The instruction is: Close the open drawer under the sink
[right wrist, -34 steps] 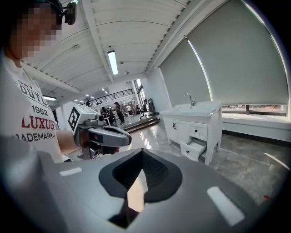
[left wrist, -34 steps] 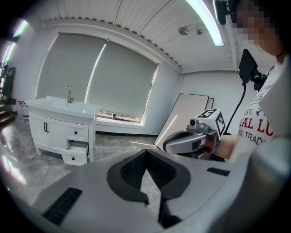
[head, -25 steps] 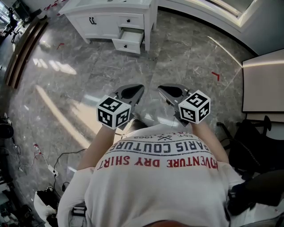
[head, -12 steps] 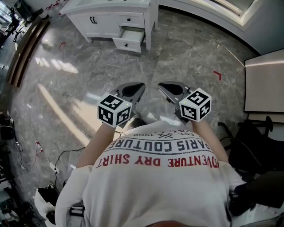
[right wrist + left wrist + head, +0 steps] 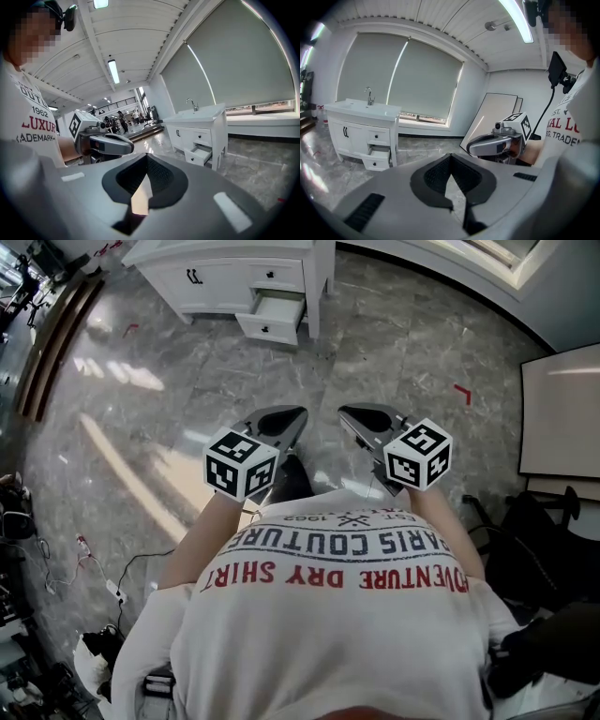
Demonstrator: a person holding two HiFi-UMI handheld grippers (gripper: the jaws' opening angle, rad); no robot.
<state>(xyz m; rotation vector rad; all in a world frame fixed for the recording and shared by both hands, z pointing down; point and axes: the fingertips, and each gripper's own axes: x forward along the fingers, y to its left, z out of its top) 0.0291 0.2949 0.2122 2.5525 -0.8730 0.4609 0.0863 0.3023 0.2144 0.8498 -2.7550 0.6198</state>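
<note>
The white sink vanity [image 5: 225, 268] stands far off at the top of the head view. Its lower right drawer [image 5: 268, 326] is pulled open; the drawer above it is closed. That open drawer [image 5: 375, 161] shows small at the left of the left gripper view, and in the right gripper view the drawer [image 5: 194, 157] is at mid-right. My left gripper [image 5: 286, 420] and right gripper [image 5: 361, 418] are held side by side in front of the person's chest, well short of the vanity. The left gripper [image 5: 457, 199] and right gripper [image 5: 140, 199] are both shut, holding nothing.
Grey marble floor [image 5: 187, 399] stretches between me and the vanity. A white panel [image 5: 562, 409] leans at the right, with a black chair base [image 5: 525, 531] near it. Cables [image 5: 84, 563] lie at the left. A wooden step [image 5: 52, 343] runs along the far left.
The vanity sits slightly higher in the head view and the grippers have edged forward a little. Both grippers stay shut.
</note>
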